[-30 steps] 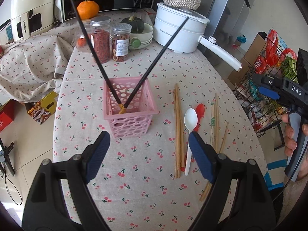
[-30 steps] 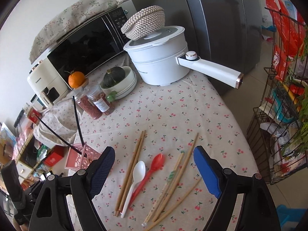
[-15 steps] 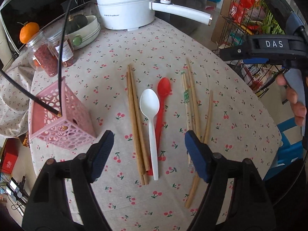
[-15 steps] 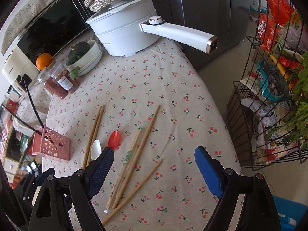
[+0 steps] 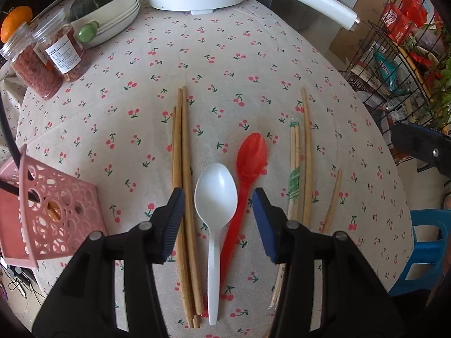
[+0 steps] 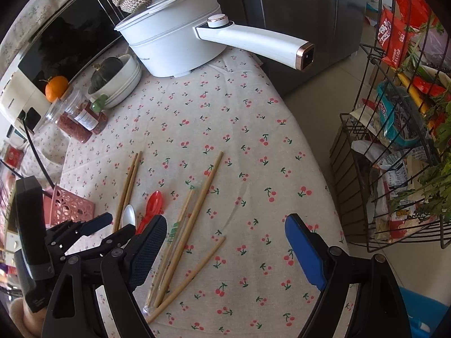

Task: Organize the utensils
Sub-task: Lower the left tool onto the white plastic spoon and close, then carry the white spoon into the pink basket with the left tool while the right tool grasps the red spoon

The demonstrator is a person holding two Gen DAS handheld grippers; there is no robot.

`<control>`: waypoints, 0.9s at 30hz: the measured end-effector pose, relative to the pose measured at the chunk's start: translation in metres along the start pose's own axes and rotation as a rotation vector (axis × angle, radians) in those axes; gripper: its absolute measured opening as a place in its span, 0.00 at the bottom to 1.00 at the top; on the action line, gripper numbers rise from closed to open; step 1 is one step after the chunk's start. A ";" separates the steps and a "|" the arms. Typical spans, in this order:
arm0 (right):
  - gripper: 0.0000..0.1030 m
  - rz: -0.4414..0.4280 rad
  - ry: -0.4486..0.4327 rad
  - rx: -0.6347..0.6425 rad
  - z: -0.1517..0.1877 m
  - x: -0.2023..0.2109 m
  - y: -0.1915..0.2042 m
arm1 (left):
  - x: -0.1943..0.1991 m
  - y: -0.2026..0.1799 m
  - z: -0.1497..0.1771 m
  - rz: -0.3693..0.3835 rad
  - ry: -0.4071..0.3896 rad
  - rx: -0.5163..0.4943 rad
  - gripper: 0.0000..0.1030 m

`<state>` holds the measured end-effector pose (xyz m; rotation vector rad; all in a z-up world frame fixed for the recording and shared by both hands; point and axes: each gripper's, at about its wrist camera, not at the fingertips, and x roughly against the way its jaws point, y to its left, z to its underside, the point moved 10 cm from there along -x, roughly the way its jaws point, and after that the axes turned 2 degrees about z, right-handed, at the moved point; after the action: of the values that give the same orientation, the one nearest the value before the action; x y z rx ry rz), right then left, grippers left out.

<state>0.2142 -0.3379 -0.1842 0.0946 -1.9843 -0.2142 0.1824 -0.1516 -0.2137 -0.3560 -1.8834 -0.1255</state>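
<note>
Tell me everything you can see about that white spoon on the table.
The white spoon looks like smooth, glossy plastic, made in one piece: an oval bowl facing up and a long, narrow handle running back toward the camera. It lies flat on the cherry-print tablecloth, between the brown chopsticks on one side and the red spoon on the other, whose handle runs close alongside and seems to slip under it near the end. The left gripper hovers open, its fingers straddling the bowl without touching it.

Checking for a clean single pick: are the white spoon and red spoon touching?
Touching. In the left wrist view the white spoon bowl's right edge overlaps the red spoon handle, with no tablecloth visible between.
</note>
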 end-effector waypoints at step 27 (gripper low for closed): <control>0.84 -0.083 0.064 0.015 0.010 -0.032 0.053 | 0.103 0.029 0.017 0.110 -0.256 0.088 0.35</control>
<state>0.2195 -0.2798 -0.2066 0.1910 -1.9206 -0.2468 0.1457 -0.1013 -0.1256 -0.4302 -2.1084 0.0807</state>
